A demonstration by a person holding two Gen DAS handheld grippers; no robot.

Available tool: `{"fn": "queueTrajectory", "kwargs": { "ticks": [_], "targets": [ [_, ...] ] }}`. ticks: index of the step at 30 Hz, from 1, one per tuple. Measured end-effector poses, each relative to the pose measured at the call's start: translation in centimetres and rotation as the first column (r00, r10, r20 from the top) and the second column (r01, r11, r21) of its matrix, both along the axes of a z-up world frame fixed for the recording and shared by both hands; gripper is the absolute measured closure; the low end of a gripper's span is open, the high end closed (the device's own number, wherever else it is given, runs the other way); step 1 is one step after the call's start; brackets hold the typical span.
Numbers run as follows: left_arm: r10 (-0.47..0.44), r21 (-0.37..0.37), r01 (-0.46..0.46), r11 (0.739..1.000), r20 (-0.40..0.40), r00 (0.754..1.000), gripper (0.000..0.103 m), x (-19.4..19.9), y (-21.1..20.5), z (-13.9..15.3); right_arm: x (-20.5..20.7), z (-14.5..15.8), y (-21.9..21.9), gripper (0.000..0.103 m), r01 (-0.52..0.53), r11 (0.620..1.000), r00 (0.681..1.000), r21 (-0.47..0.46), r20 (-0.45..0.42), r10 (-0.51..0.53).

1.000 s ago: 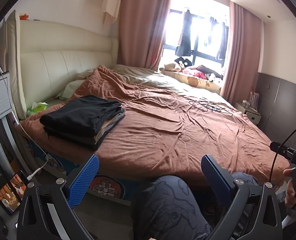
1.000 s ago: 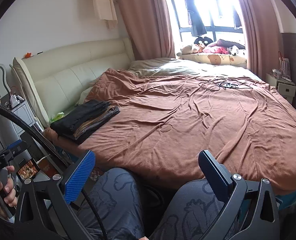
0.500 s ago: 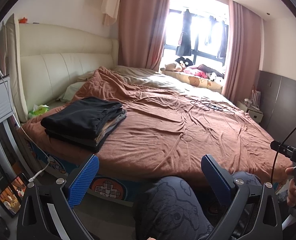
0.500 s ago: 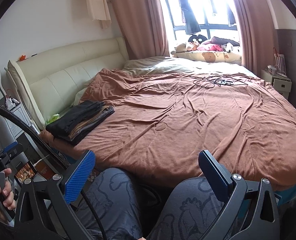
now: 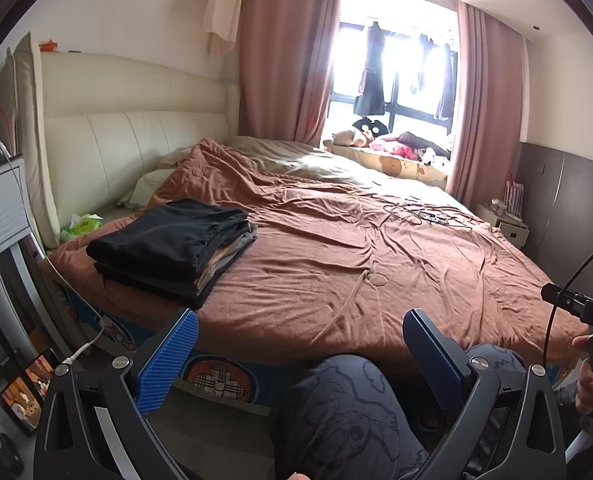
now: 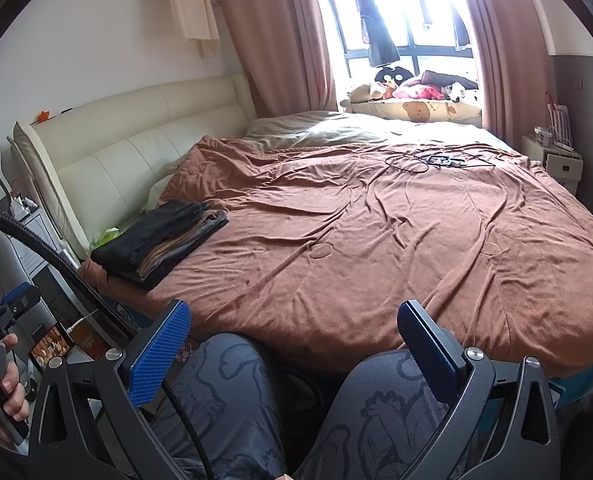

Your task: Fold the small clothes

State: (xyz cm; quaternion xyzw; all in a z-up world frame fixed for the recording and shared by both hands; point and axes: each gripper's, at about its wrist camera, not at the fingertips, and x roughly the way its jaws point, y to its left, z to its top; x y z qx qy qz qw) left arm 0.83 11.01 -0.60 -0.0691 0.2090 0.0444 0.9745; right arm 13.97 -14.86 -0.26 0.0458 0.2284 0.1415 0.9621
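A stack of folded dark clothes [image 5: 174,246] [image 6: 158,238] lies on the near left corner of the bed, on the brown blanket [image 5: 376,264] [image 6: 396,240]. My left gripper [image 5: 298,354] is open and empty, held low over a person's knees in patterned trousers [image 5: 348,408], short of the bed's near edge. My right gripper [image 6: 294,346] is open too, with nothing between its blue pads, also above the knees [image 6: 380,408]. Both point toward the bed, well back from the stack.
Cables and a small device [image 6: 436,160] lie on the far side of the blanket. A cream headboard [image 5: 128,136] runs along the left. A phone [image 5: 26,392] with a lit screen sits on the floor at left. Bedside cabinets [image 6: 556,160] stand right.
Both cameras have tilted slightly, so the bed sits a little lower and nearer in view. The stack and both open grippers are otherwise unchanged.
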Motion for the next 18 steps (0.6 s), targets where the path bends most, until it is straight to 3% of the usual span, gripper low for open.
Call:
{"fn": "queueTrajectory", "kwargs": {
  "ticks": [18],
  "targets": [
    [-0.013,0.009,0.013,1.000,0.001,1.000,0.000,0.07,-0.51,0.23,0.16,-0.03,-0.24,0.000,0.000,1.000,1.000,-0.004,-0.004,0.000]
  ]
}}
